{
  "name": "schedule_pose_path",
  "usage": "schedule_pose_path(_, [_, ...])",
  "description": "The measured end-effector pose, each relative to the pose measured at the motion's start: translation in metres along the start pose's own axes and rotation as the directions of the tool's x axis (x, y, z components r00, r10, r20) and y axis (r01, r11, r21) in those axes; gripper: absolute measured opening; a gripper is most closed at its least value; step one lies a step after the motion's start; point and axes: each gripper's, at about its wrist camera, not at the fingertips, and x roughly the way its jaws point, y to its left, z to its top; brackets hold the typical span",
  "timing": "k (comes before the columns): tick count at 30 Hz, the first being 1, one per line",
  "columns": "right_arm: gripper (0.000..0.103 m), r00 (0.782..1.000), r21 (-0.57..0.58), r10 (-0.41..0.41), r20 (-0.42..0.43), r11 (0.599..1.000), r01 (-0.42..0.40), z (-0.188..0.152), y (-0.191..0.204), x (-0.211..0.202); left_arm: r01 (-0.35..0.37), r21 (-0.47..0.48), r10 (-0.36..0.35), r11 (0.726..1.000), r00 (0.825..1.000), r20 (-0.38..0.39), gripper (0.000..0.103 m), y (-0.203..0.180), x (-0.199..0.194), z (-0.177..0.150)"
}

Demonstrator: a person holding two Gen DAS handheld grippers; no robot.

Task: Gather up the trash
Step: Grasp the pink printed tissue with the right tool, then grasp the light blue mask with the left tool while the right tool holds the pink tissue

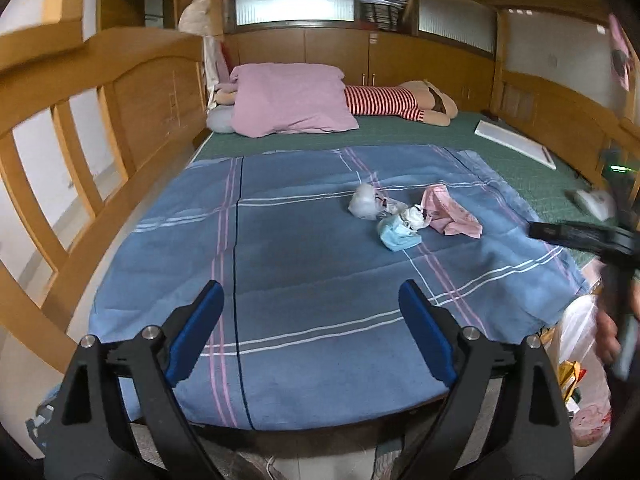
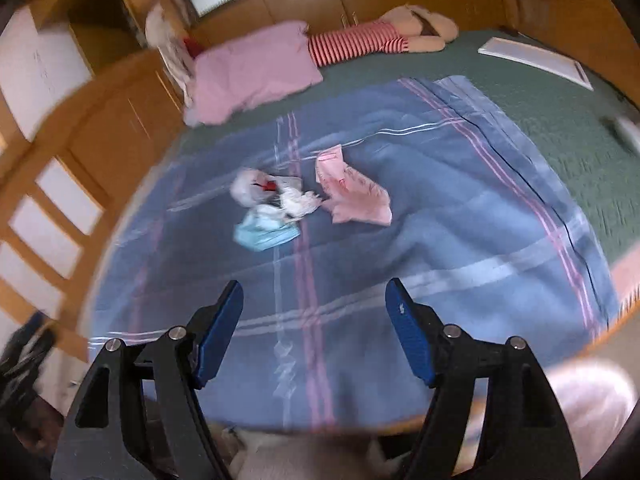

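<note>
Nothing is collected yet: my left tongs (image 1: 310, 312) and right tongs (image 2: 314, 312) both stand apart and empty. Ahead of them on the blue blanket (image 1: 280, 260) lies the trash, well beyond reach: blue mask (image 1: 398, 236), white wads (image 1: 364, 202), pink wrapper (image 1: 452, 216).

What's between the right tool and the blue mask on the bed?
Only bare blue blanket between the right tool and blue mask, in the right wrist view.
</note>
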Motion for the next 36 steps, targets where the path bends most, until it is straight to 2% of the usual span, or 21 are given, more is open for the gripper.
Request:
schedule_pose_path(3, [0.073, 0.999, -0.040, -0.022, -0.043, 0.999, 0.021, 0.032, -0.002, 0.046, 0.018, -0.039, -0.018, 0.999, 1.000, -0.002, 0.090, 0.017, 0.003, 0.002])
schedule_pose_path(8, [0.073, 0.992, -0.066, -0.077, -0.098, 0.995, 0.071, 0.076, -0.013, 0.112, -0.016, -0.070, 0.014, 0.997, 1.000, -0.026, 0.090, 0.033, 0.020, 0.002])
schedule_pose_path(16, [0.073, 0.968, -0.129, -0.125, -0.216, 0.987, 0.099, 0.096, -0.015, 0.183, -0.050, -0.098, 0.042, 0.994, 0.996, -0.081, 0.090, 0.047, 0.046, 0.004])
schedule_pose_path(18, [0.062, 0.959, -0.122, -0.141, -0.246, 0.986, 0.113, 0.097, -0.017, 0.194, -0.053, -0.101, 0.045, 0.993, 0.995, -0.084, 0.090, 0.048, 0.050, 0.006])
schedule_pose_path(19, [0.046, 0.953, -0.122, -0.154, -0.263, 0.985, 0.125, 0.096, -0.018, 0.198, -0.051, -0.102, 0.042, 0.993, 0.996, -0.083, 0.090, 0.048, 0.052, 0.007])
schedule_pose_path(20, [0.041, 0.945, -0.123, -0.174, -0.279, 0.982, 0.144, 0.096, -0.019, 0.203, -0.048, -0.103, 0.040, 0.993, 0.996, -0.083, 0.090, 0.048, 0.053, 0.008])
schedule_pose_path(21, [0.037, 0.945, -0.111, -0.168, -0.279, 0.984, 0.142, 0.097, -0.021, 0.203, -0.045, -0.104, 0.037, 0.994, 0.996, -0.083, 0.090, 0.048, 0.054, 0.008])
schedule_pose_path(22, [0.023, 0.950, -0.090, -0.145, -0.278, 0.988, 0.124, 0.097, -0.022, 0.201, -0.043, -0.105, 0.034, 0.994, 0.996, -0.084, 0.090, 0.047, 0.055, 0.009])
schedule_pose_path(23, [0.018, 0.952, -0.064, -0.118, -0.283, 0.993, 0.104, 0.097, -0.025, 0.197, -0.043, -0.103, 0.034, 0.994, 0.996, -0.084, 0.090, 0.046, 0.055, 0.009])
schedule_pose_path(25, [0.015, 0.956, -0.054, -0.124, -0.264, 0.992, 0.114, 0.097, -0.027, 0.190, -0.036, -0.097, 0.028, 0.995, 0.996, -0.084, 0.090, 0.042, 0.057, 0.010])
schedule_pose_path(30, [0.013, 0.970, -0.007, -0.064, -0.234, 0.998, 0.064, 0.087, -0.038, 0.159, -0.010, -0.075, 0.004, 0.997, 0.997, -0.079, 0.090, 0.031, 0.060, 0.012])
schedule_pose_path(36, [0.012, 0.985, 0.041, -0.010, -0.170, 0.999, 0.017, 0.065, -0.046, 0.109, 0.062, -0.026, -0.064, 0.998, 0.993, -0.094, 0.090, 0.004, 0.086, 0.017])
